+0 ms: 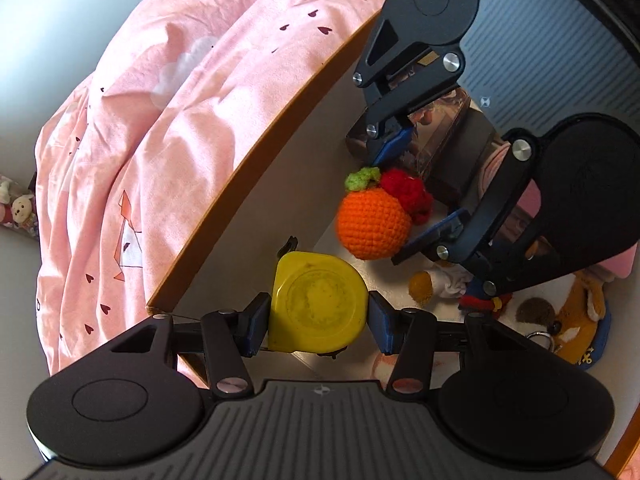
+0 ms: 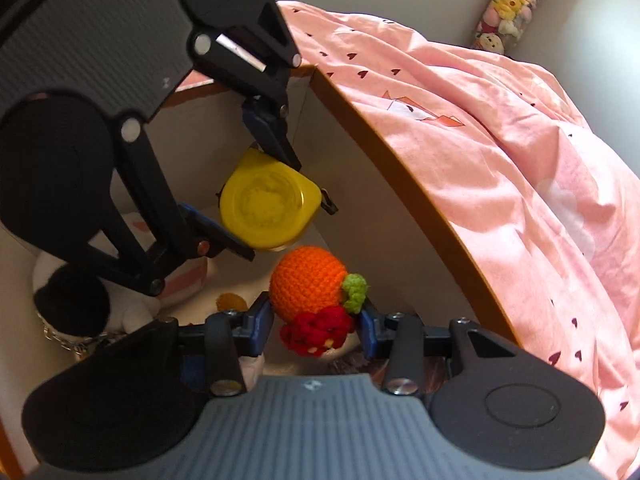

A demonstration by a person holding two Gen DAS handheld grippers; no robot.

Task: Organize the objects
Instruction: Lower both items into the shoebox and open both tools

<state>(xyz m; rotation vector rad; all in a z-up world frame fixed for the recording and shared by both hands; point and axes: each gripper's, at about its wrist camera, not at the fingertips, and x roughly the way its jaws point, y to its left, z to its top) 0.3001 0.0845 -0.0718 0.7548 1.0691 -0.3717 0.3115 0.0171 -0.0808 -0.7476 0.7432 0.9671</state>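
The box (image 1: 256, 216) floor is largely hidden by plush toys (image 1: 568, 316). A yellow tape measure (image 1: 318, 304) is clamped in the left gripper (image 1: 318, 316). A crocheted orange (image 2: 306, 284) is clamped in the right gripper (image 2: 316, 326), both inside the box walls.

1. The yellow tape measure (image 1: 318, 304) has a smooth plastic case with a slight gloss, scuffed on its round face.
2. The orange crocheted fruit (image 2: 306, 286) is knobbly matt yarn, with green and red crocheted bits.
3. The pink duvet (image 1: 160, 120) is soft, wrinkled matt cloth.
4. The box rim (image 2: 400, 152) looks like smooth brown wood.
5. The left gripper (image 1: 318, 322) is matt black plastic with shiny metal pins.
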